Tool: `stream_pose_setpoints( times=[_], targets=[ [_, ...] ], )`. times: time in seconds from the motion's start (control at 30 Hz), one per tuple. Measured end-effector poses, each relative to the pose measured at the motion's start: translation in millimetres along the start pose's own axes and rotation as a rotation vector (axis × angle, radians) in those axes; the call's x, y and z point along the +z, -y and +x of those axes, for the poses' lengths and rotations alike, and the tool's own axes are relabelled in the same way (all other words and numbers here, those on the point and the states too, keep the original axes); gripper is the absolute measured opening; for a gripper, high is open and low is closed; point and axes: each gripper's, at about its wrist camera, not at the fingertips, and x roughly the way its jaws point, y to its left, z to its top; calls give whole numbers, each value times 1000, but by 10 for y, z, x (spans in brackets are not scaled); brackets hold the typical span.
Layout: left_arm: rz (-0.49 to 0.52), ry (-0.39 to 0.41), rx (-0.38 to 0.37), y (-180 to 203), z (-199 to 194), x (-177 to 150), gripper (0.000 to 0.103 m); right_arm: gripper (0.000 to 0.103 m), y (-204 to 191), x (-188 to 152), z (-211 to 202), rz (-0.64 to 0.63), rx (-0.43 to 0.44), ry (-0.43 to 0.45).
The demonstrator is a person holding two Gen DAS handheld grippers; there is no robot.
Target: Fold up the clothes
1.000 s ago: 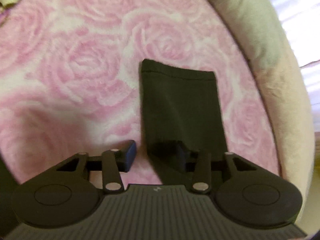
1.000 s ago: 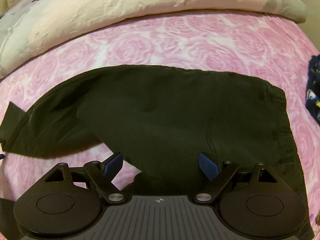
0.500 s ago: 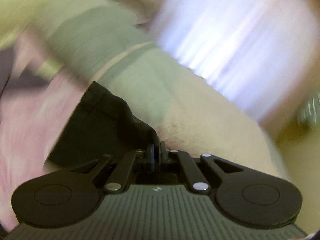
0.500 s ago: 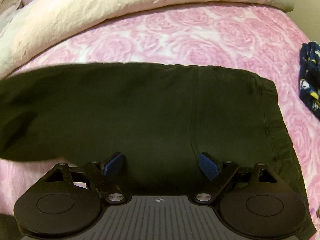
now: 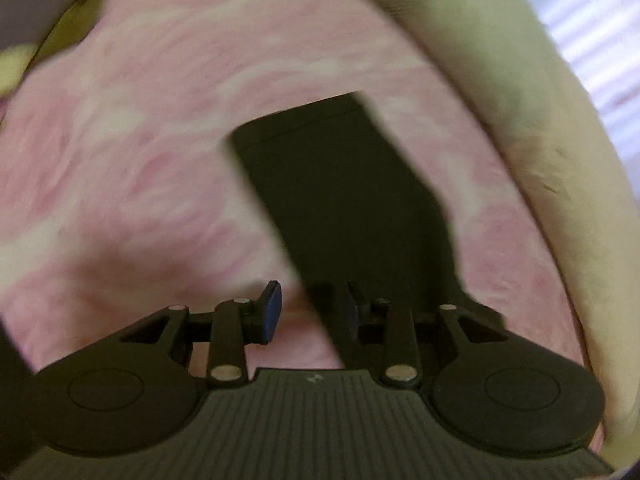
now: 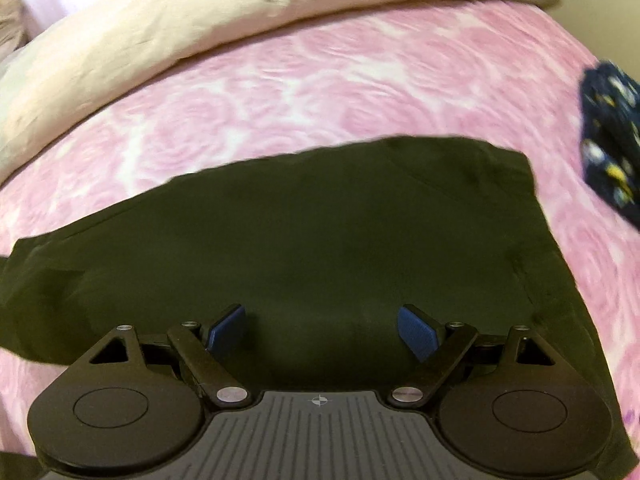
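Garment: a black garment (image 6: 320,240) lies flat on the bed, spread wide in the right wrist view; in the left wrist view a long narrow part of it (image 5: 344,200) runs away from the camera to a straight hemmed end.
Surface: a pink rose-patterned bedspread (image 6: 320,80) lies under the garment on all sides.
Room: a cream and grey-green duvet (image 6: 200,12) is bunched along the bedspread's far edge, beyond the garment; bright striped light (image 5: 592,40) shows past it, blurred, perhaps a curtain.
Left gripper (image 5: 312,306): fingers apart with a moderate gap, nothing clamped; the blue left pad (image 5: 271,312) sits over the bedspread, the right finger over the garment's near edge.
Right gripper (image 6: 320,330): fingers spread wide, holding nothing, both blue pads (image 6: 416,330) over the garment's near part; contact with the cloth cannot be told.
Other cloth: a dark blue patterned item (image 6: 612,152) lies on the bedspread, right of the garment and apart from it.
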Motion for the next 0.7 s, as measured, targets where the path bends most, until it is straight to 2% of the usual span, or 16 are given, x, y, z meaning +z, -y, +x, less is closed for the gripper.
stream_pose_setpoints(
  times=[0.07, 0.13, 0.17, 0.2, 0.23, 0.3, 0.33, 0.4, 0.5, 0.53, 0.57, 0.6, 0.63, 0.7],
  targets=[
    [-35, 29, -19, -100, 48, -16, 29, 86, 72, -12, -12, 27, -8, -5],
    [-18, 61, -39, -79, 130, 30, 29, 86, 98, -19, -18, 44, -14, -8],
    [11, 63, -32, -40, 205, 61, 27, 86, 102, -22, -19, 51, -17, -8],
    [40, 64, -25, -2, 281, 92, 19, 86, 98, -24, -15, 58, -19, -9],
    [84, 66, -21, 63, 326, 121, 7, 86, 80, -23, -6, 61, -21, -10],
    [215, 75, -25, 265, 327, 176, 5, 86, 42, -23, 3, 57, -24, -8],
    [279, 106, -65, 376, 228, 212, 4, 86, 25, -24, 7, 54, -25, -7],
    [362, 210, -195, 557, -79, 290, 4, 86, 3, -25, 10, 48, -27, -3],
    [451, 392, -365, 667, -568, 448, 6, 86, 0, -31, 13, 50, -32, 2],
    [483, 428, -393, 667, -663, 492, 7, 86, 5, -34, 17, 57, -33, 3],
    [524, 424, -372, 645, -645, 519, 8, 86, 9, -39, 24, 63, -33, 5],
    [578, 386, -295, 607, -526, 526, 10, 86, 15, -48, 31, 72, -30, 12],
    [622, 320, -185, 550, -342, 513, 15, 86, 22, -59, 37, 81, -25, 13],
    [647, 197, 22, 389, -1, 458, 15, 86, 28, -86, 47, 92, -21, 10]
  ],
)
